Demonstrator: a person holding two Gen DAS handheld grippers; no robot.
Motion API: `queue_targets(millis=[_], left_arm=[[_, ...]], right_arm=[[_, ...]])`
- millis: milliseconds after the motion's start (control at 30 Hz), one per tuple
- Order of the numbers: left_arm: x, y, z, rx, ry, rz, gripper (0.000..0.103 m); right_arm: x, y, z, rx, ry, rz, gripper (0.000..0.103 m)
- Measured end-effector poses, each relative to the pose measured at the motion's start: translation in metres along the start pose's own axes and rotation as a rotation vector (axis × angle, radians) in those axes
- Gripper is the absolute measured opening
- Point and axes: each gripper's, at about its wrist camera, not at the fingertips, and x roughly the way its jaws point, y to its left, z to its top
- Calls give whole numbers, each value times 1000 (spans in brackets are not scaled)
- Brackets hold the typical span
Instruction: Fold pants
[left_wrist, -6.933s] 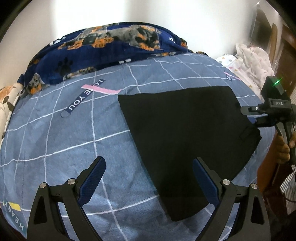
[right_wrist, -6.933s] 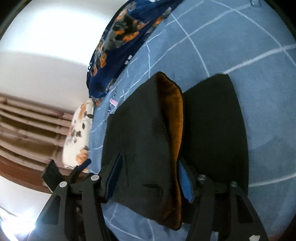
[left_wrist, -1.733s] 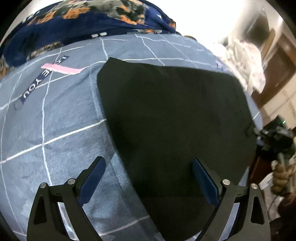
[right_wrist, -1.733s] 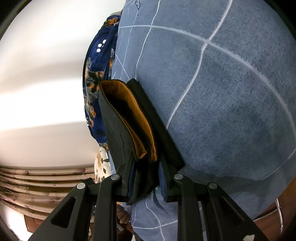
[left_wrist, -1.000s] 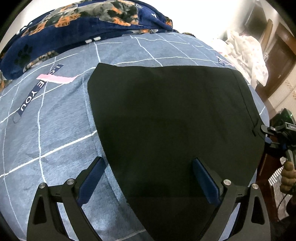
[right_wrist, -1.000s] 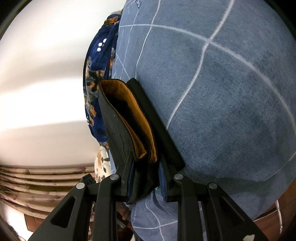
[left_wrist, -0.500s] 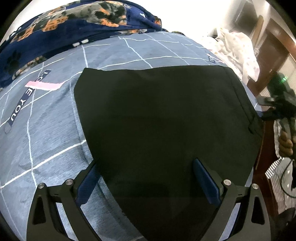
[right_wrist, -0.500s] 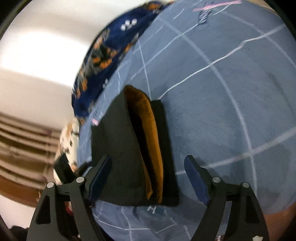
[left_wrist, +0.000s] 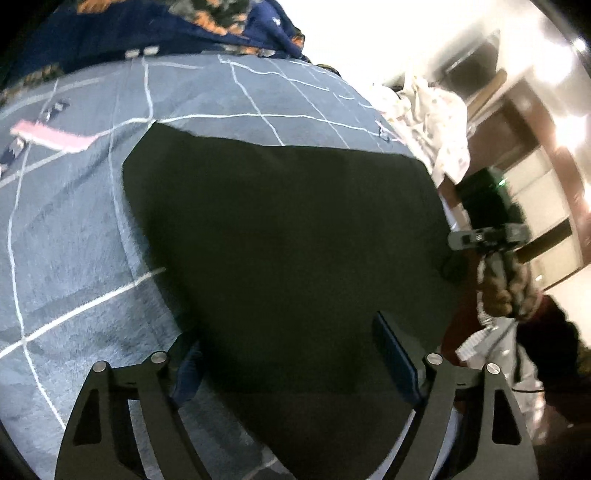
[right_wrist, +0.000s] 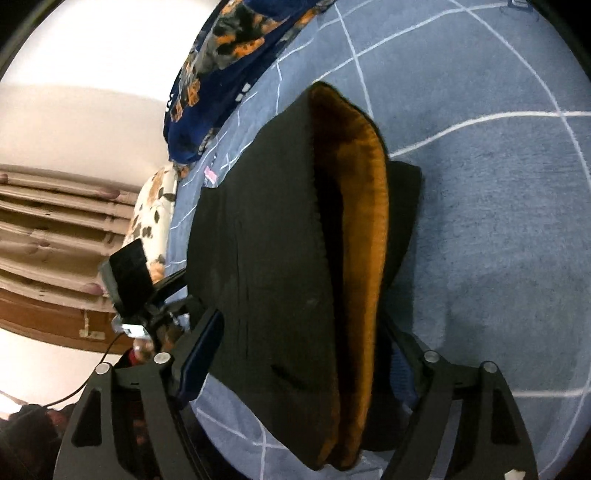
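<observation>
Pants (left_wrist: 288, 251) are lying folded into a thick stack near the bed's (left_wrist: 74, 229) edge; both grippers' jaws are spread wide, holding nothing, suggesting folding is nearly finished.

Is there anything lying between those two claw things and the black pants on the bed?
Nothing visible. The left gripper is open with the black pants directly between its fingers, and the right gripper is open around the waistband end. Only the blue checked bedspread lies around the pants.
</observation>
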Motion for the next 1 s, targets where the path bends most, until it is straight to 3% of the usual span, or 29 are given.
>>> queue_targets(millis=[100,200,300,333,400,467,500,700,1000], left_arm=[[-2,9,2,-40,16,-63,82],[-2,16,5,-97,16,-121,82],[-1,22,4,-169,-29,-187,82],[0,21,4,-175,-42,-185,82],[4,15,5,-174,-68,-155,78],[8,8,3,-166,-64,-105,54],[9,9,2,-170,-67,-75,30],[-4,5,-7,-181,-130,-44,22],[-62,-4,-12,-135,-229,21,21]], right_arm=[[-7,-14,1,43,33,43,67],[-8,-22,3,83,43,92,66],[-2,-17,0,72,40,59,53],[-1,-16,-1,77,40,43,42],[4,-12,-4,93,42,30,39],[8,-6,-7,80,32,24,37],[8,-3,-11,77,21,23,37],[3,-5,-27,150,-69,136,31],[16,42,-30,145,-148,248,27]])
